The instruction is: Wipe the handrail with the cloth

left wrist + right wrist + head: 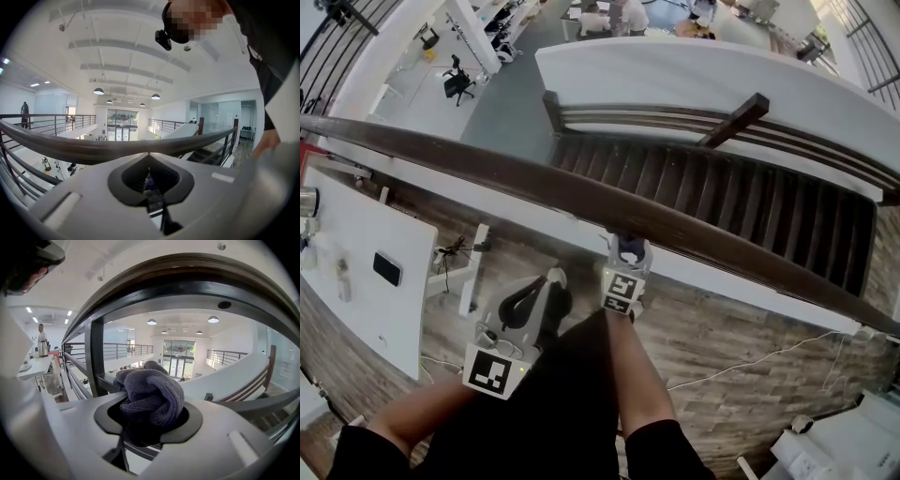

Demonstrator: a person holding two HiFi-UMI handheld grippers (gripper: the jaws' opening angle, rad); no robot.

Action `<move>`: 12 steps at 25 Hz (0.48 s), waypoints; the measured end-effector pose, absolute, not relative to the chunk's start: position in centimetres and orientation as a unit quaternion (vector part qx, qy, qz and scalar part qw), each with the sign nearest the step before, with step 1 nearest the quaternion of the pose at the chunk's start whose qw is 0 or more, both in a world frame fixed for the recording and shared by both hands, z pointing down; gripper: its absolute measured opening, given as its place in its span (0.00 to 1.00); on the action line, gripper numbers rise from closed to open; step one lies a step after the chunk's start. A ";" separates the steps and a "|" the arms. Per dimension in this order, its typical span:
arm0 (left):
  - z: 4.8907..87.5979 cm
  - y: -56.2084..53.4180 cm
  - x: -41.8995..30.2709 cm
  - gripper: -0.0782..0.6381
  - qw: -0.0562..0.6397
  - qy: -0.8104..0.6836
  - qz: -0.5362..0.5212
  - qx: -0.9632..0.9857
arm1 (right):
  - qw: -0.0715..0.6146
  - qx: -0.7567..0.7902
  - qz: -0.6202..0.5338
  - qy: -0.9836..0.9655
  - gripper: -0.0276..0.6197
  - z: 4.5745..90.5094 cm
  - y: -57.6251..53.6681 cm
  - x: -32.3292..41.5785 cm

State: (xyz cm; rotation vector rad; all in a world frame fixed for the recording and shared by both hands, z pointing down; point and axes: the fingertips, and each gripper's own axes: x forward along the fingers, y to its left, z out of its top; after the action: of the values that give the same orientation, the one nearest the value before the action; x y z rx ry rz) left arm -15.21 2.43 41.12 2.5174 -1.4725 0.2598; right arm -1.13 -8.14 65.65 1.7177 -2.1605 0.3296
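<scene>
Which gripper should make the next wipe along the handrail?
Right. The right gripper is clamped on the cloth and sits just below the handrail; the left gripper is shut on nothing, farther back.

Head view steeply down; both gripper views outward; handrail point(534, 183) shared.

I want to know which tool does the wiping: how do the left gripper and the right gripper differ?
The right gripper is clamped on a bunched purple-grey cloth; the left gripper is shut on nothing. The right gripper's tip reaches the dark handrail; the left gripper stops short of it, nearer the person. Both point toward the rail and carry marker cubes.
</scene>
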 end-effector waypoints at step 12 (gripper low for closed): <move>40.4 2.2 -13.5 0.11 0.103 -0.503 0.091 0.853 | 0.164 0.613 0.140 -0.760 0.30 65.5 -8.3 1.1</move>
State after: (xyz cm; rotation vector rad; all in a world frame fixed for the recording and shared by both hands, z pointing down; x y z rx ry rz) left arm -13.50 2.21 40.37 2.5180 -1.4837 0.2678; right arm 1.11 -8.30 65.47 1.7479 -2.1671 0.3990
